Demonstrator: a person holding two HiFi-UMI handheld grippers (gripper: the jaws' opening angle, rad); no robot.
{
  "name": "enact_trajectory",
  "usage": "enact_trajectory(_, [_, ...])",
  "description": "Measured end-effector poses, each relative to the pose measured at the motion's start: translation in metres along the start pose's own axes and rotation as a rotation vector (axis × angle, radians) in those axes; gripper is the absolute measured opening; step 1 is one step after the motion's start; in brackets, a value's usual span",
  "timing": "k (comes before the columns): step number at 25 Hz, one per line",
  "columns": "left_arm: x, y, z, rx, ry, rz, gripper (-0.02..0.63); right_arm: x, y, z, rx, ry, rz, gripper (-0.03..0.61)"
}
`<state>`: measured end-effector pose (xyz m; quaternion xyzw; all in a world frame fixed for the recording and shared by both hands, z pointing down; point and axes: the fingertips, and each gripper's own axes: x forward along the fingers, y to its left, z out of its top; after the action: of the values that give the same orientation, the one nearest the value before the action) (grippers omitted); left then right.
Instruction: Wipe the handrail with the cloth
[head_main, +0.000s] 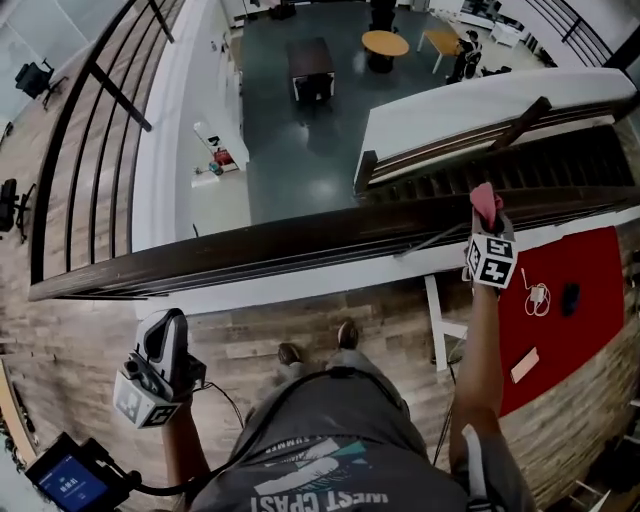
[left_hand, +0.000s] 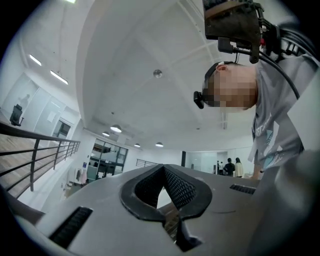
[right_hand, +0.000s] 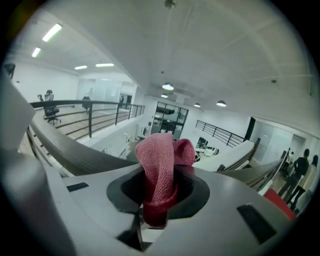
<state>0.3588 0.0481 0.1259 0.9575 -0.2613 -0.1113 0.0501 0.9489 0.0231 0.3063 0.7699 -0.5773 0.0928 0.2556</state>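
- Two grippers, one cloth, one handrail.
- The left gripper (head_main: 166, 338) is held low at the person's left side, short of the rail. Its jaws are nearly together with nothing between them.
- The right gripper (head_main: 489, 228) reaches forward on an outstretched arm. Its jaws are clamped on a bunched red cloth (right_hand: 161, 170), which sticks up out of them.
- The dark wooden handrail (head_main: 250, 255) runs lengthwise left to right. The cloth meets it near its right end.
- Beyond lie stairs (head_main: 520, 165) and a lower floor with a round table (head_main: 385, 43).
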Motion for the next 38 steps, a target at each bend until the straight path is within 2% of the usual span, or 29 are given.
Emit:
enact_trajectory(3, [0.018, -0.013, -0.012, 0.008, 0.027, 0.031, 0.000, 0.028, 0.042, -0.001, -0.017, 0.002, 0.070, 0.064])
enact_trajectory(4, [0.026, -0.023, -0.020, 0.007, 0.033, 0.043, 0.000, 0.030, 0.061, 0.003, -0.007, -0.015, 0.133, 0.064])
enact_trajectory(8, [0.049, -0.053, -0.039, 0.011, 0.053, 0.071, 0.000, 0.009, 0.172, 0.024, -0.013, -0.073, 0.497, 0.064])
enact_trajectory(9, [0.052, -0.055, -0.036, 0.011, 0.052, 0.072, 0.000, 0.003, 0.182, 0.028, -0.008, -0.078, 0.545, 0.064])
enact_trajectory(10, [0.057, -0.057, -0.031, 0.008, 0.050, 0.076, 0.000, 0.000, 0.177, 0.031, 0.006, -0.086, 0.552, 0.064])
enact_trajectory(11, [0.060, -0.058, -0.026, 0.002, 0.047, 0.083, 0.000, 0.000, 0.156, 0.032, 0.022, -0.097, 0.515, 0.064])
enact_trajectory(13, [0.059, -0.056, -0.022, 0.001, 0.050, 0.099, 0.000, 0.009, 0.084, 0.024, 0.053, -0.100, 0.346, 0.064])
enact_trajectory(15, [0.044, -0.052, -0.025, 0.017, 0.060, 0.114, 0.000, 0.025, 0.019, -0.001, 0.072, -0.048, 0.194, 0.064])
enact_trajectory(17, [0.028, -0.049, -0.031, 0.021, 0.070, 0.127, 0.000, 0.032, 0.015, -0.014, 0.073, -0.006, 0.172, 0.064])
enact_trajectory(19, [0.019, -0.047, -0.034, 0.004, 0.075, 0.132, 0.000, 0.026, 0.066, -0.006, 0.053, -0.026, 0.253, 0.064])
enact_trajectory(23, [-0.012, -0.045, -0.038, 0.027, 0.061, 0.114, 0.000, -0.012, 0.231, 0.021, -0.016, -0.107, 0.531, 0.064])
enact_trajectory(24, [-0.022, -0.047, -0.038, 0.029, 0.053, 0.106, 0.000, -0.021, 0.261, 0.022, -0.044, -0.113, 0.590, 0.064])
enact_trajectory(25, [-0.034, -0.048, -0.037, 0.028, 0.047, 0.100, 0.000, -0.026, 0.276, 0.021, -0.055, -0.117, 0.612, 0.064])
enact_trajectory(26, [-0.050, -0.046, -0.036, 0.029, 0.045, 0.098, 0.000, -0.026, 0.275, 0.019, -0.042, -0.118, 0.584, 0.064])
enact_trajectory(27, [-0.071, -0.038, -0.033, 0.035, 0.048, 0.102, 0.000, -0.023, 0.261, 0.016, -0.004, -0.117, 0.512, 0.064])
enact_trajectory(30, [-0.144, 0.015, -0.006, 0.044, 0.053, 0.132, 0.000, -0.009, 0.213, 0.013, 0.150, -0.056, 0.246, 0.064])
enact_trajectory(32, [-0.186, 0.050, 0.012, 0.041, 0.046, 0.144, 0.000, -0.015, 0.243, 0.025, 0.158, -0.017, 0.185, 0.064])
enact_trajectory(34, [-0.217, 0.074, 0.023, 0.040, 0.039, 0.148, 0.000, -0.025, 0.325, 0.047, 0.085, -0.023, 0.244, 0.064])
enact_trajectory(38, [-0.257, 0.112, 0.039, 0.015, 0.020, 0.146, 0.000, -0.055, 0.531, 0.099, -0.113, -0.075, 0.504, 0.064])
